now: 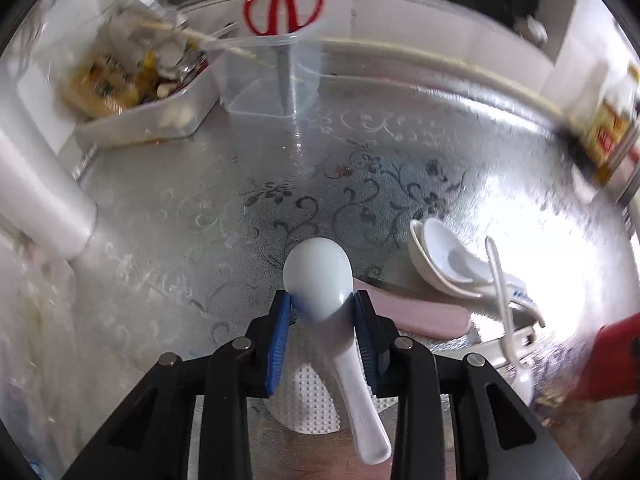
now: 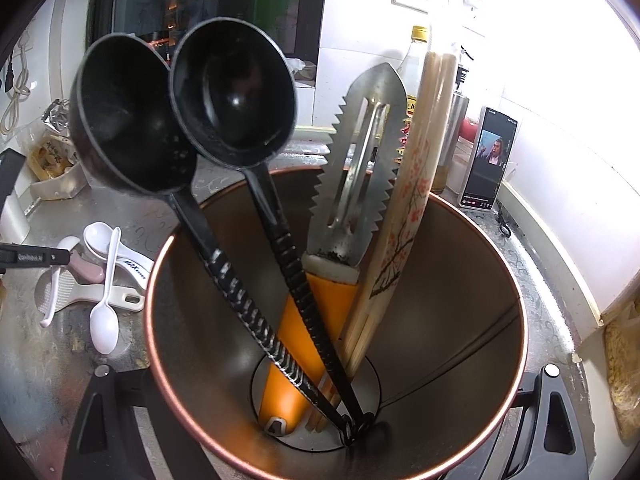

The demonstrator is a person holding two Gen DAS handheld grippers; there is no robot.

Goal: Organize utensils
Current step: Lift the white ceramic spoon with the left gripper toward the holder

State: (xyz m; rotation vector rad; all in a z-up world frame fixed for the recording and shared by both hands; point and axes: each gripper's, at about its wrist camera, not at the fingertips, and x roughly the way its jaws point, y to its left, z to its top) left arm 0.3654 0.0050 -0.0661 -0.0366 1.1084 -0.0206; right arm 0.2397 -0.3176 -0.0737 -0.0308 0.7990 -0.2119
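Left wrist view: your left gripper [image 1: 322,312] clamps a white spoon [image 1: 320,276] by its neck, over the counter [image 1: 240,184]. More spoons [image 1: 448,260] lie nearby toward the right edge. A clear tub [image 1: 272,76] with red scissors [image 1: 284,6] stands at the back edge.

Right wrist view: your right gripper [image 2: 332,392] holds the copper holder [image 2: 460,300] by its sides. Inside it stand two ladles [image 2: 236,92], a peeler [image 2: 356,168] and chopsticks [image 2: 416,168].

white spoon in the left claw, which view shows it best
The left wrist view: the white spoon fills the centre, bowl forward, pinched between the blue pads. The right wrist view shows only its bowl and handle tip beside the claw's arm at the far left edge.
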